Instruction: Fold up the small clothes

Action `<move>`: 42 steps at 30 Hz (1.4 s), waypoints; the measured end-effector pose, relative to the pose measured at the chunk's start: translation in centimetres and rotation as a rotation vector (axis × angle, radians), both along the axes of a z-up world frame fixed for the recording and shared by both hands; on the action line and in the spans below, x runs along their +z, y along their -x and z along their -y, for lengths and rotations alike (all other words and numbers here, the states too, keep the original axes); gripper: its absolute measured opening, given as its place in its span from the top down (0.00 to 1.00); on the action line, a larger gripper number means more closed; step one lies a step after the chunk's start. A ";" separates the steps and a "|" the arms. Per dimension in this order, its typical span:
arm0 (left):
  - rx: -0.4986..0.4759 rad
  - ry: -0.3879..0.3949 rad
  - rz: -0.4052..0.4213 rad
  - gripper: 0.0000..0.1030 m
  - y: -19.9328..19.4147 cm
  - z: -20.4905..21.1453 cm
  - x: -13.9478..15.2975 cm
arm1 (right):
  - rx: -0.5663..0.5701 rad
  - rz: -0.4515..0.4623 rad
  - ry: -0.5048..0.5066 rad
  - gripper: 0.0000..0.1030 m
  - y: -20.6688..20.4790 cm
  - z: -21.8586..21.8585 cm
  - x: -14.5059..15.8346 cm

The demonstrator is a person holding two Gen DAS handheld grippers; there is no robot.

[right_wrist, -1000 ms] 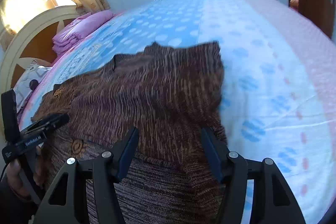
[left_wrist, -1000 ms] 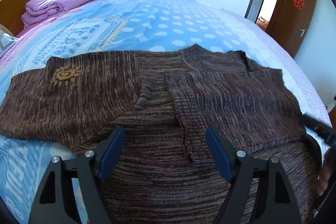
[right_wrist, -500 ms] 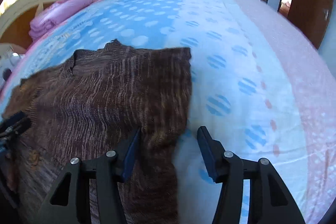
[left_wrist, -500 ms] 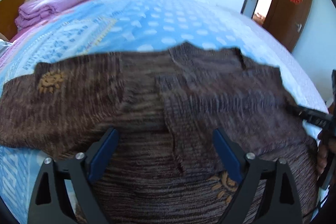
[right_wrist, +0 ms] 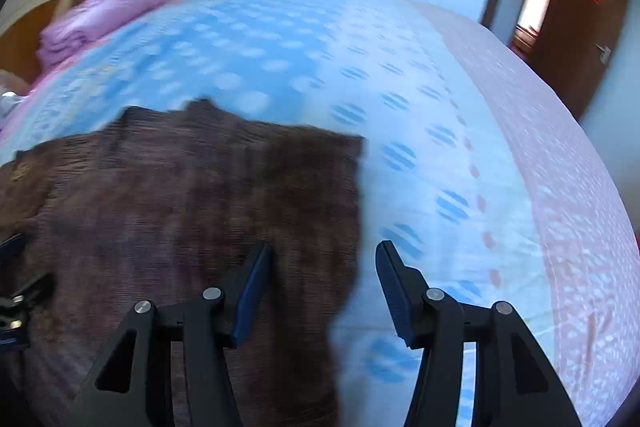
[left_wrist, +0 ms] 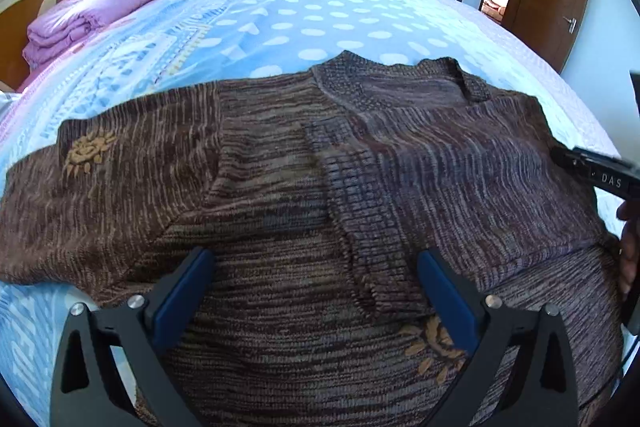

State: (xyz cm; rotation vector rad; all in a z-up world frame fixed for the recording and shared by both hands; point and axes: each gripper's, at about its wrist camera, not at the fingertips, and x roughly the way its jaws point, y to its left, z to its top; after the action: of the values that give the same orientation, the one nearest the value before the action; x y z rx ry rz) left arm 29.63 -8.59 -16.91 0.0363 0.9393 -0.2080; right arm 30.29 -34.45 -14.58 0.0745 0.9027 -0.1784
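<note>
Sweater (left_wrist: 320, 187) has one sleeve folded in; other sleeve left. Our left claw (left_wrist: 312, 279) is opening empty above it, right claw (right_wrist: 324, 287) half-open at its edge.

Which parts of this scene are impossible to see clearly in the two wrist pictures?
- Left wrist view: the lower hem of the brown knit cardigan is cut off by the bottom edge and the opening left gripper.
- Left wrist view: the right gripper is cut off by the right edge; its jaws cannot be seen there.
- Right wrist view: motion blur hides the cardigan's knit and its flower embroidery.
- Both views: the person is hidden, except fingers.
</note>
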 end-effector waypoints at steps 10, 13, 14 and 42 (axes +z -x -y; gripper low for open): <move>0.001 -0.025 0.006 0.00 0.0 0.4 0.0 | 0.048 0.141 -0.126 0.42 4.1 -3.2 3.5; 0.001 -0.034 0.007 0.00 0.2 0.6 0.1 | 0.128 0.106 -0.183 0.42 4.0 -5.6 2.0; 0.002 -0.036 0.008 0.00 0.2 0.6 0.1 | 0.135 0.087 -0.191 0.42 3.8 -5.9 1.2; 0.010 -0.086 0.030 0.00 1.9 -0.9 1.5 | 0.123 0.113 -0.185 0.31 7.1 -6.1 -1.1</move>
State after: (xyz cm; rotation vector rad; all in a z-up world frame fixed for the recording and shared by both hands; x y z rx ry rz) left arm 27.68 -7.72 -15.36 0.1130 0.9182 -0.1572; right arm 23.22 -28.33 -15.66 0.1981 0.8069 0.0244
